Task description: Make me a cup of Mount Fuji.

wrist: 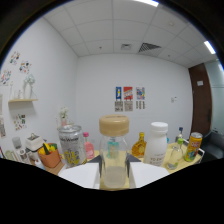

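A clear bottle (114,157) with a wide tan cap stands upright between my fingers, holding pale yellowish liquid in its lower part. My gripper (114,166) is shut on it, a dark fingertip (95,162) pressing on each side of its body. The bottle's base is hidden by the dark lower rim of the view. Beyond the bottle a row of drinks stands on the table: a lemon-print can (70,145), a small pink bottle (89,147), an amber bottle (139,146), a white bottle (157,144), a clear glass bottle (175,152) and a yellow can (192,146).
An orange cup (49,157) with utensils and small white boxes (31,142) sit left of the lemon can. White table surface (80,175) shows beside the fingers. Behind are a white wall with posters (129,98), a shelf (22,101) and a dark door (202,100).
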The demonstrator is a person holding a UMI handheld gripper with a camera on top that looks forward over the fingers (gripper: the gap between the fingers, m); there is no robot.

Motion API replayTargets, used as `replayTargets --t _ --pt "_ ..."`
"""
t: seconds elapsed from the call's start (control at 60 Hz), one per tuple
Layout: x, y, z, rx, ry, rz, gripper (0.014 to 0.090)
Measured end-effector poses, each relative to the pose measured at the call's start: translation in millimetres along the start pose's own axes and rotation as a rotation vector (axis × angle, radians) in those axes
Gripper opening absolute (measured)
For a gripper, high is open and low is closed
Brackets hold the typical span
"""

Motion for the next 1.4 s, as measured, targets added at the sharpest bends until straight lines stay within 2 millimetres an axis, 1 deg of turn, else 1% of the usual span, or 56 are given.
replayTargets --t 0.083,0.133,0.2,0.233,0.317,0.383,0.433,0.5,0.6,0.683,0.767,0.85,0.95,1.017,1.2,1.4 --pt "-4 6 -26 0.017 -0.025 0.022 0.0386" --pt "-2 18 -40 0.013 -0.018 0.019 0.0384" --pt "-3 49 -56 -0.014 -0.020 0.031 0.0384" --pt "-2 69 -62 -0.033 -0.015 0.036 0.0384" --pt "-2 122 -72 -0.064 -0.001 -0.013 0.0383" --pt "-2 170 -76 -0.113 0.006 -0.021 0.0384" --pt "-4 196 -79 -0.128 0.004 -0.005 0.0383" --pt "0 229 -79 -0.158 0.019 0.003 0.0384" --pt "-1 266 -75 -0.172 0.005 -0.006 0.0384" --pt "-3 289 -71 -0.182 -0.013 -0.007 0.0385" --pt "-5 309 -65 -0.211 -0.032 0.064 0.0385" --pt "-5 321 -59 -0.243 -0.036 0.256 0.0385" --pt "-2 328 -55 -0.260 -0.030 0.534 0.0384" --pt "3 336 -53 -0.269 -0.026 0.648 0.0383" --pt "1 330 -50 -0.269 -0.058 1.038 0.0383" --pt "3 317 -49 -0.243 -0.087 1.415 0.0383"
